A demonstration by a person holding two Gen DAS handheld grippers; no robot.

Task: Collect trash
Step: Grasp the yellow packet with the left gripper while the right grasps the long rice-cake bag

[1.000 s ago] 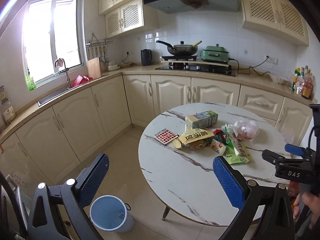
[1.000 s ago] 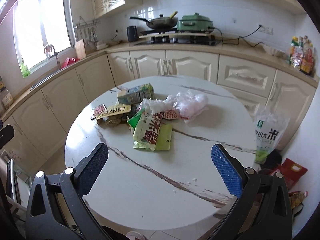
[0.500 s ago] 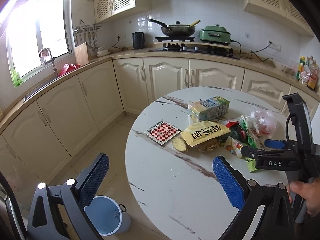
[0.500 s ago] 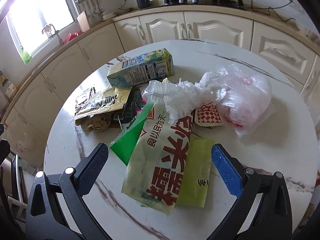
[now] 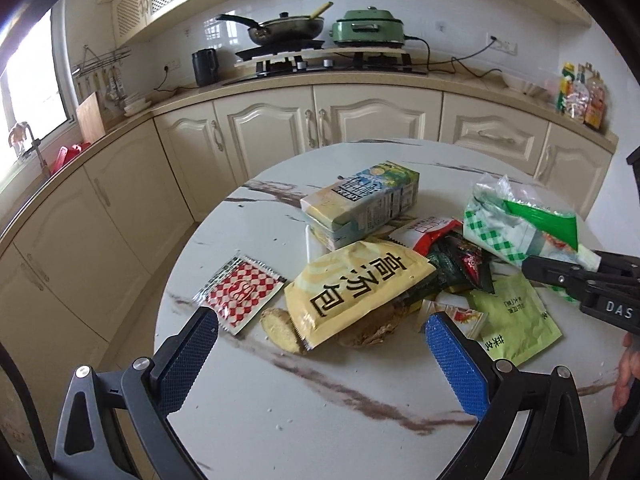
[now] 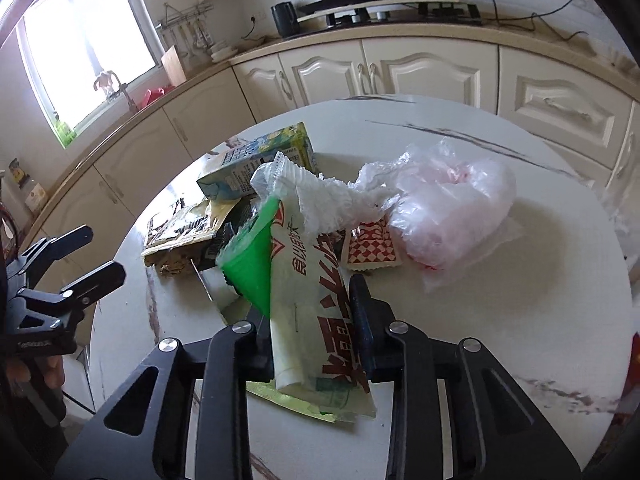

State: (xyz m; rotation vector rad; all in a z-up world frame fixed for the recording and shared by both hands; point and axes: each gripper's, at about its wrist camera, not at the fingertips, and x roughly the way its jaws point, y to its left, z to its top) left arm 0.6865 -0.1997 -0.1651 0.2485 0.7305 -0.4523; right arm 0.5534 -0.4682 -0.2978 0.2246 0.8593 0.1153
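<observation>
Round table (image 5: 248,392): trash heaped mid-top. Right gripper (image 6: 312,332) jaws have just closed, pinching the green-white bag (image 6: 308,280) at the heap's near edge. Left gripper (image 5: 320,344) spread, empty, facing yellow packet (image 5: 356,284). Step: first pickup. Next: lift clear without snagging the pink bag (image 6: 452,204).

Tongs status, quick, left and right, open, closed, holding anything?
Left tongs: open, holding nothing.
Right tongs: just closed on the green and white snack bag.

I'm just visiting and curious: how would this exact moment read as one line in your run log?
stage: first pickup | right gripper: just closed on green-and-white snack bag | left gripper: open, over yellow packet | table: trash remains
</observation>
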